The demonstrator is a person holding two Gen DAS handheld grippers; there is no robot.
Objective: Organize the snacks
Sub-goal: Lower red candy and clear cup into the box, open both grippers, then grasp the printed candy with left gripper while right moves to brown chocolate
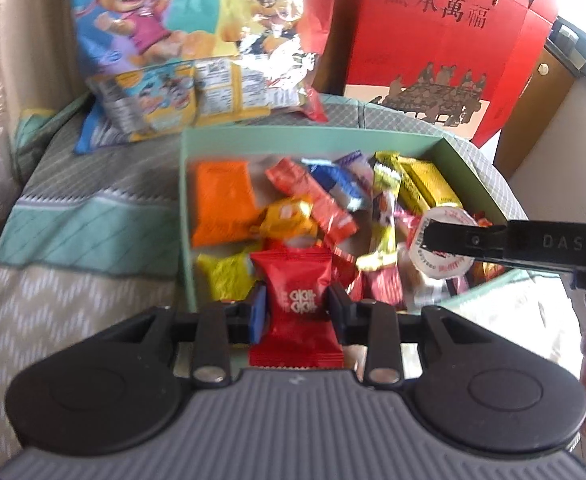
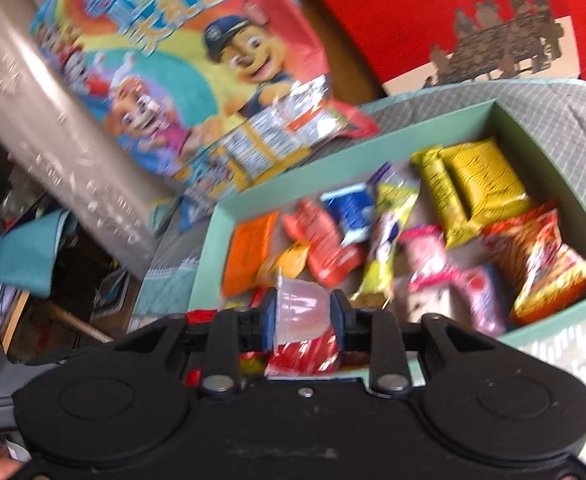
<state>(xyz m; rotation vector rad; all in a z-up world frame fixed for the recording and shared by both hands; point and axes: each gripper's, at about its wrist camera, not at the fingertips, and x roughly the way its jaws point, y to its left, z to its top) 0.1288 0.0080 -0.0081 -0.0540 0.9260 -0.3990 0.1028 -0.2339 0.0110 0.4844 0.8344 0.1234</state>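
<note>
Red candy packet (image 1: 295,300) clamped in left gripper (image 1: 295,304); right gripper (image 2: 303,312) grips jelly cup (image 2: 302,310)

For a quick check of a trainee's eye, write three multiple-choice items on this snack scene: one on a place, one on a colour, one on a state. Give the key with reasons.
1. Where does the cartoon-dog snack bag lie?
A. Inside the green box
B. Behind the green box, on the quilt
C. Under the red gift box

2. What colour is the wrapper held by the left gripper?
A. Red
B. Blue
C. Green

3. What is the state of the right gripper?
A. Open and empty
B. Shut on a yellow packet
C. Shut on a clear jelly cup

Key:
1 B: the bag sits beyond the far wall of the green box, beside the red gift box.
2 A: a red candy packet is pinched between its fingers.
3 C: the pads press both sides of the jelly cup.
</note>
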